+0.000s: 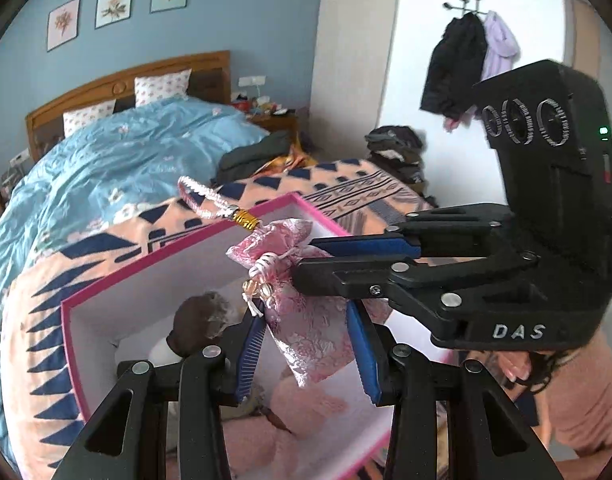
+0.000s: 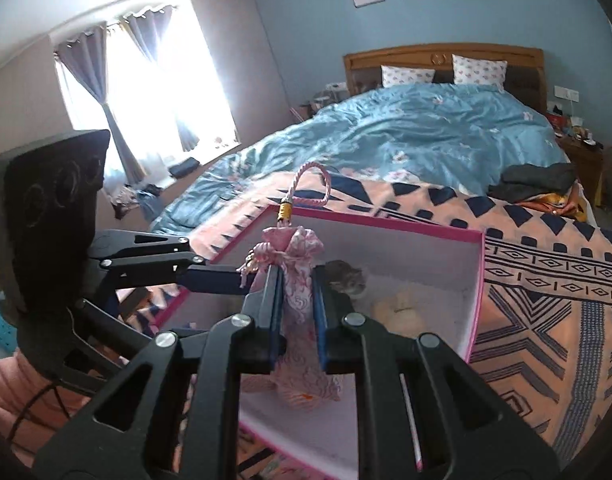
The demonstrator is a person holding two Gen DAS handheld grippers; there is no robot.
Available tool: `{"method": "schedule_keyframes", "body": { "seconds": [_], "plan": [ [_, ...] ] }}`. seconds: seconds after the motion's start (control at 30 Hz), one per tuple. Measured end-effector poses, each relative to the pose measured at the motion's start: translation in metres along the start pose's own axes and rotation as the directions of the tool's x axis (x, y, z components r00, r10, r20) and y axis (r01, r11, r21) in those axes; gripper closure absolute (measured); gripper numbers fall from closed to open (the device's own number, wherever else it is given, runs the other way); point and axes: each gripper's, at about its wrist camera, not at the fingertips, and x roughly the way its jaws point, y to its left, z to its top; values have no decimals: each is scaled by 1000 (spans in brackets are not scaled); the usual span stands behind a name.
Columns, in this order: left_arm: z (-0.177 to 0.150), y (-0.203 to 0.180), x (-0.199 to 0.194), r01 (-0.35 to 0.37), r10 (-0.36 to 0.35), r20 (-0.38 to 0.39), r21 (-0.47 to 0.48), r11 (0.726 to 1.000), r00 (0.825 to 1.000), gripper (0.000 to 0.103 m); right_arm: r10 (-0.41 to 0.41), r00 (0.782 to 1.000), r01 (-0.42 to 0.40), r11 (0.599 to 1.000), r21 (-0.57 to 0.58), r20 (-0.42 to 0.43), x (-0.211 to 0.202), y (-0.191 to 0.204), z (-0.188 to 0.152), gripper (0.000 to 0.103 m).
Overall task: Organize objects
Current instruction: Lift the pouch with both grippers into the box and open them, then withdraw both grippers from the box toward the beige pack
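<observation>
Left claw [image 1: 306,344]: pinching the pink pouch's [image 1: 306,320] body.
Right claw [image 2: 298,312]: pressed onto the same pouch.
Pouch: held above the pink-rimmed box [image 2: 476,300], at 12 o'clock of both claws.
Box: on the bed [image 2: 546,280].

A bed [image 2: 446,136] carries a patterned blanket [image 2: 546,280] and pink-rimmed box [image 2: 476,300].

1. The left wrist view looked down along the left claw [image 1: 306,344], close over the pink-rimmed box [image 1: 106,284], facing the bed's headboard [image 1: 126,84] and doorway.
2. The right wrist view sat equally close, facing the window [image 2: 146,80].
3. Both shared the box, pouch [image 2: 298,280], bed and each other's claw.
</observation>
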Motion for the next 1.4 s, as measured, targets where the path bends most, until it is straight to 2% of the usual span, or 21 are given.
{"method": "schedule_keyframes", "body": {
  "seconds": [0.17, 0.3, 0.43, 0.53, 0.77, 1.0, 1.17, 1.3, 1.4],
  "plan": [
    [6, 11, 27, -25, 24, -59, -23, 999, 998, 61, -43, 998, 44, 998, 35, -45, 21, -15, 0, 87],
    [9, 15, 45, -86, 84, -114, -12, 996, 990, 61, -75, 994, 80, 995, 64, -80, 35, -28, 2, 86],
    [11, 22, 57, -103, 98, -146, -26, 994, 984, 61, -115, 988, 125, 987, 101, -100, 41, -37, 3, 83],
    [9, 24, 58, -124, 117, -149, -37, 992, 982, 61, -116, 989, 125, 987, 104, -96, 39, -37, 2, 82],
    [0, 20, 30, -108, 102, -84, -70, 992, 991, 61, -94, 991, 104, 989, 103, -98, 27, -33, -7, 77],
    [-14, 9, -15, -47, 48, 9, -89, 995, 999, 55, -62, 996, 69, 993, 97, -68, 2, -23, -17, 70],
    [-35, -4, -45, 11, -5, 68, -82, 997, 998, 52, -3, 1000, 5, 996, 89, -26, -25, -8, -26, 65],
    [-54, -16, -57, 50, -43, 84, -73, 996, 996, 51, 27, 1000, -26, 998, 54, -5, -47, 8, -38, 59],
    [-69, -29, -62, 78, -73, 83, -58, 995, 994, 51, 40, 999, -39, 999, 20, -13, -62, 21, -54, 58]
  ]
}}
